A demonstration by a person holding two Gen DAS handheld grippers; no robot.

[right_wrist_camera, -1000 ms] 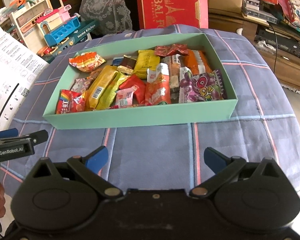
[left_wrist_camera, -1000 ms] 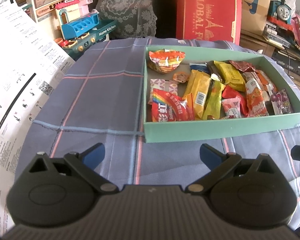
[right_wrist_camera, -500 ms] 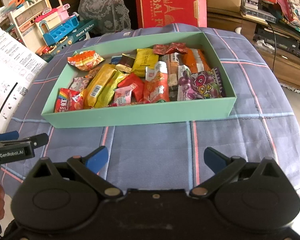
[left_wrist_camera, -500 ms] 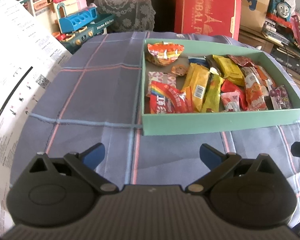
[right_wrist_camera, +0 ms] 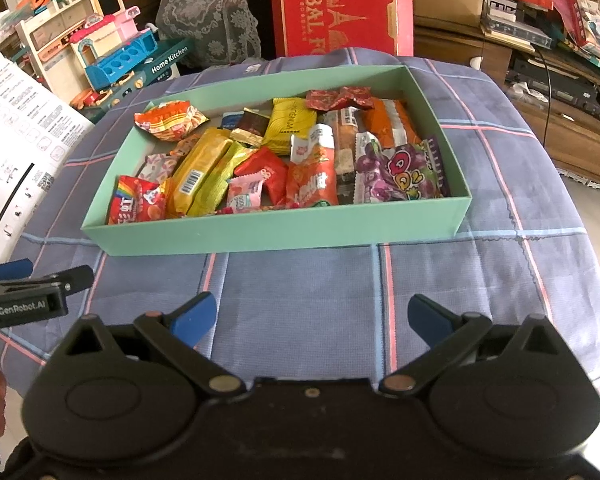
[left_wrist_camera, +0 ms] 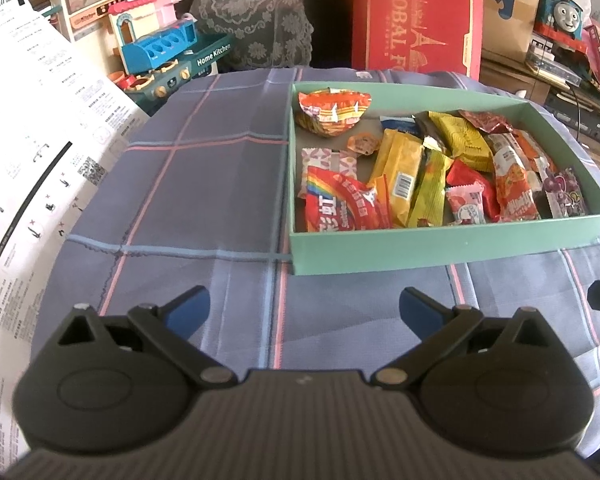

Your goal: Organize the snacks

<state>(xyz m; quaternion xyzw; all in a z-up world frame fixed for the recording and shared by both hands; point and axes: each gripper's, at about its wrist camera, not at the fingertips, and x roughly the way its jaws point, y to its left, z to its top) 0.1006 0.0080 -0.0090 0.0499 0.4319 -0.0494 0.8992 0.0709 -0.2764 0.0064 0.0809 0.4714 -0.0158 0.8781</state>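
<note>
A shallow mint-green cardboard box (right_wrist_camera: 276,230), open at the top, sits on the plaid blue cloth toward the far side of the table, its long side facing the cameras. It is full of wrapped snacks lying flat and overlapping. A crumpled orange-red packet (right_wrist_camera: 170,121) rests in the far left corner. A red rainbow-printed bag (right_wrist_camera: 134,205) fills the near left corner, with a long yellow bar (right_wrist_camera: 198,170) showing a barcode beside it. A yellow pouch (right_wrist_camera: 290,124) lies mid-back, and a purple grape-candy bag (right_wrist_camera: 400,170) occupies the near right corner.
</note>
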